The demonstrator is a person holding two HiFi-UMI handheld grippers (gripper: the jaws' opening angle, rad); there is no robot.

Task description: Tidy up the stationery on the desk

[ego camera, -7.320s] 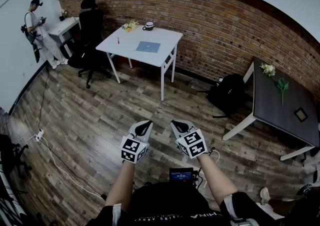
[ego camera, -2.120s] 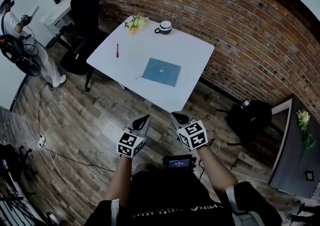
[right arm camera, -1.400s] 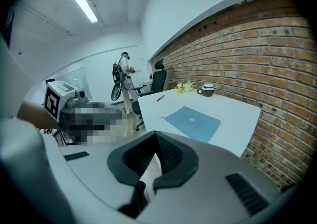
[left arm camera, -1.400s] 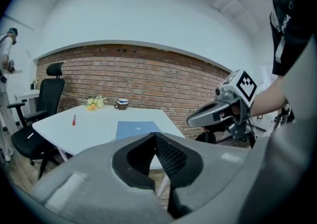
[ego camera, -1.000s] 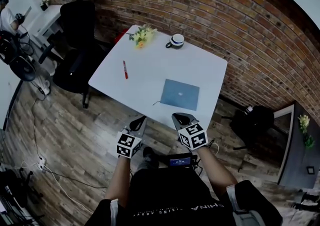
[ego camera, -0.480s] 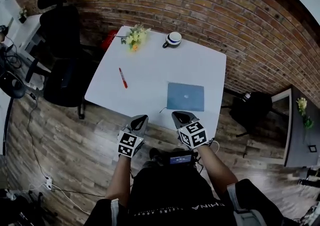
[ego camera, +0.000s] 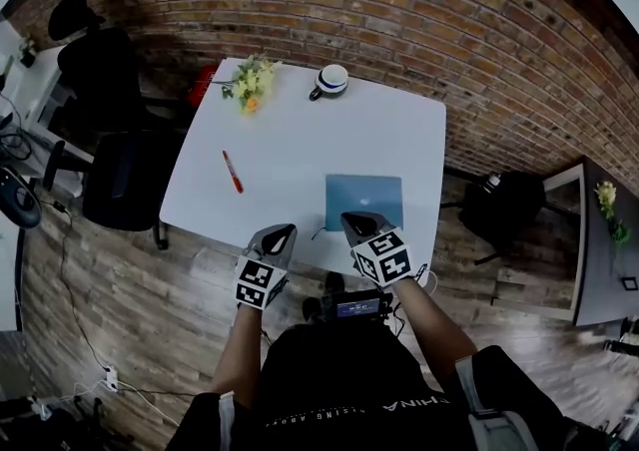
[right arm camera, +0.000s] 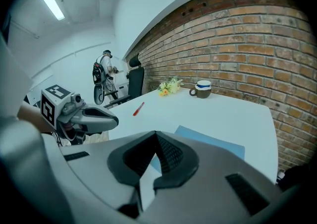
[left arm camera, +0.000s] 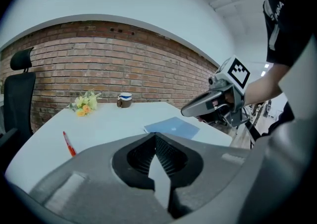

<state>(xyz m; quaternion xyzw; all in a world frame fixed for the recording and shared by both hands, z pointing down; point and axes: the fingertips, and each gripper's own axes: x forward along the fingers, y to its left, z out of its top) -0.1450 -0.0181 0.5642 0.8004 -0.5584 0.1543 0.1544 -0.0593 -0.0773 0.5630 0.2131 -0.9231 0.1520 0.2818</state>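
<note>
Two grippers, both clenched shut w/ nothing between the jaws: left gripper (ego camera: 282,233) and right gripper (ego camera: 352,223) are hovering side by side at the near edge of the desk (ego camera: 300,140). Step in hand, as I'm reading it: you're lining up for the first pick, and nothing is being held yet. Stationery is lying loose. Red pen (ego camera: 232,172) is sitting alone toward the desk's left side, angled, well apart from the blue notebook (ego camera: 364,202), which is lying flat just ahead of the right gripper. Pen is looking thin and low, so prob. you're needing to open the jaws first, then pinch across the barrel. Mug (ego camera: 329,80) and flowers (ego camera: 248,83) are sitting at the far edge by the brick wall.
</note>
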